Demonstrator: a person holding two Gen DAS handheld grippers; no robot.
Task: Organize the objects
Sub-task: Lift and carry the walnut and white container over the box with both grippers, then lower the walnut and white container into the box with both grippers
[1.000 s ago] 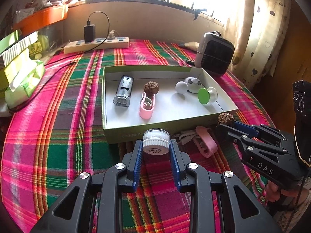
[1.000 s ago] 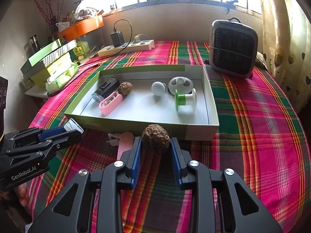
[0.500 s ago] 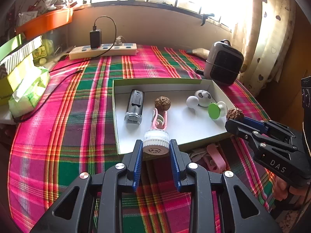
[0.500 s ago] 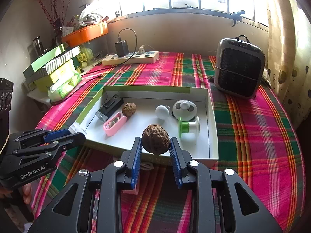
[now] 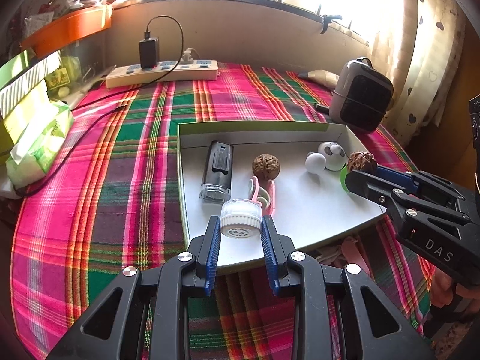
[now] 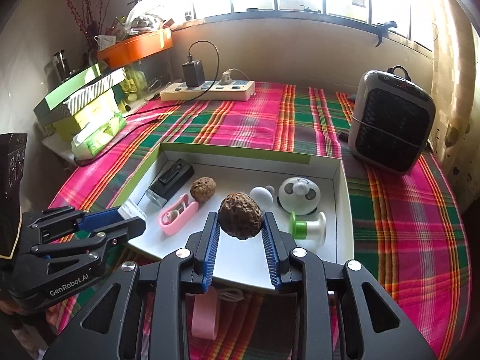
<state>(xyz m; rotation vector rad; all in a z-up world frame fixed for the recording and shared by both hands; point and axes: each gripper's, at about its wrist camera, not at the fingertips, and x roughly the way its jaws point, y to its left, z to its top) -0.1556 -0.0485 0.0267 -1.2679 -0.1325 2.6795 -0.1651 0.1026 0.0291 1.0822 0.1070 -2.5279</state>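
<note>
Grippers held 2 things over the white tray (image 6: 342, 210) (perhaps not touching it): left gripper (image 5: 240, 234) pinched a small jar (image 5: 241, 217), right gripper (image 6: 240, 234) pinched a walnut (image 6: 240, 219).

text: "DAS" on right tongs (image 5: 360, 177) | "GenRobot.AI" on left tongs (image 6: 132, 219)

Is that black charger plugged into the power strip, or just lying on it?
Plugged in. The black charger stands upright on the power strip, with its cable looping out of its top.
</note>
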